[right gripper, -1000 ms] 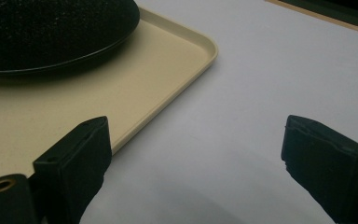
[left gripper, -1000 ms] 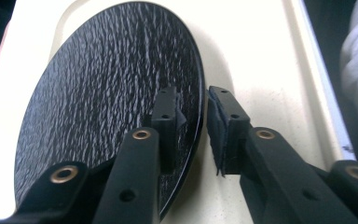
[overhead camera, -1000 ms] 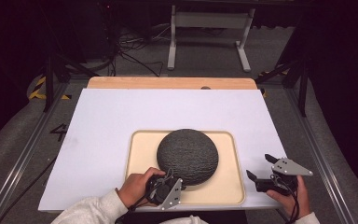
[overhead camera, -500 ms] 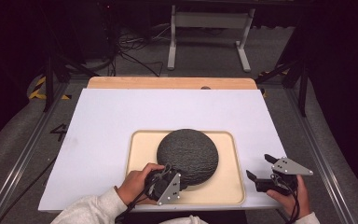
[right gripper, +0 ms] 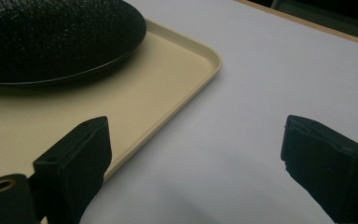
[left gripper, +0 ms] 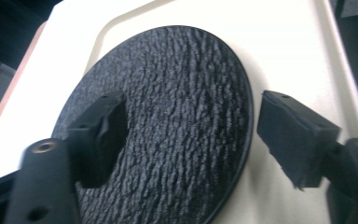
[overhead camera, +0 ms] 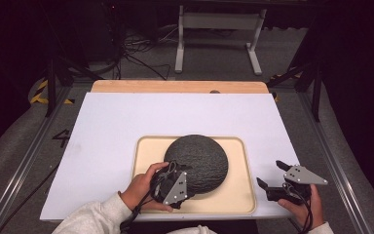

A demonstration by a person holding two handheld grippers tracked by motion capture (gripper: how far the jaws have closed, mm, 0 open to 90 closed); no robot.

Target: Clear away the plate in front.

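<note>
- The black textured plate (overhead camera: 197, 163) lies upside down on the beige tray (overhead camera: 241, 195), near the bench's (overhead camera: 126, 122) front edge.
- My left tongs (left gripper: 191, 140) have just been opening; they now stand spread at the plate's near rim, pads off it.
- My right tongs (overhead camera: 272, 178) rest spread and empty on the white bench beside the tray.

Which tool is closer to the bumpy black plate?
Left. The left tool is at the black plate, its near rim between the open jaws. The right tool waits beside the tray.
</note>
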